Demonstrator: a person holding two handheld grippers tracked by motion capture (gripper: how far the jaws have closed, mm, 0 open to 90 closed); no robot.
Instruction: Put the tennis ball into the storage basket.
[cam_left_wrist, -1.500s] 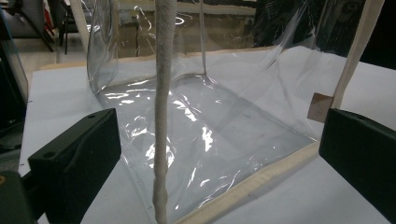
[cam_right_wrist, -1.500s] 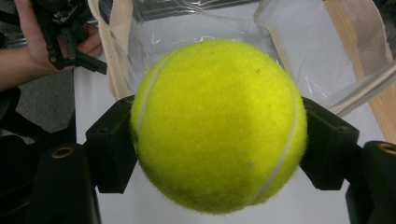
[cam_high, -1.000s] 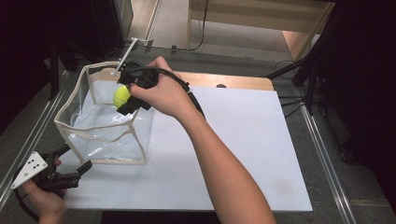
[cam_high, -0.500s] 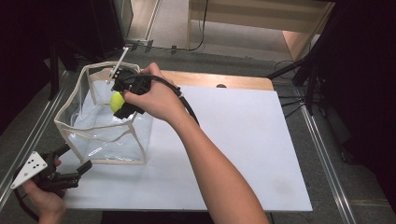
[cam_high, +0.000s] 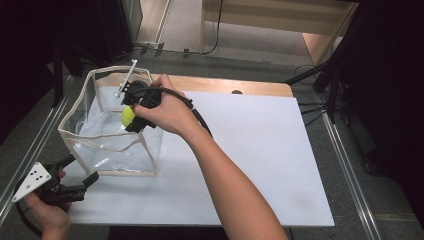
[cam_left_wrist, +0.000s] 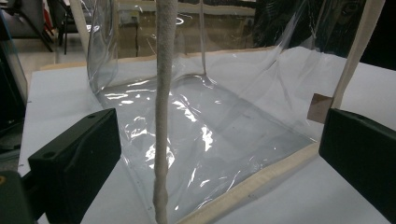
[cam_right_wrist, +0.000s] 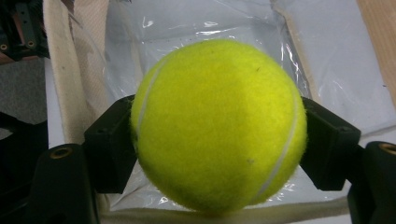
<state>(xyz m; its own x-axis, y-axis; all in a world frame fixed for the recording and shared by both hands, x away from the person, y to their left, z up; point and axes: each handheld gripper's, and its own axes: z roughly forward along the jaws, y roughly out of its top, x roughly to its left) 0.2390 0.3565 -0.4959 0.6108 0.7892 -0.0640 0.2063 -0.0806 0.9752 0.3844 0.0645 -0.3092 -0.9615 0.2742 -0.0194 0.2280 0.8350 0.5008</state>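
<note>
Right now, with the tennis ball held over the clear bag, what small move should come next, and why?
Probably open the right gripper and let go: its jaws, which have just been opening, flank the tennis ball at both sides, over the open mouth of the clear bag, whose floor lies bare below. The left gripper waits open at the bag's near corner.

You see a tennis ball (cam_right_wrist: 218, 125) with fuzzy, matt yellow felt and a smooth white seam. The bag (cam_high: 112, 131) is clear, glossy plastic that wrinkles and shines, with rough beige cloth trim. The fingers (cam_right_wrist: 109, 144) are matt black plastic. The bench (cam_high: 260, 150) has a smooth, matt white top with a wooden edge.
</note>
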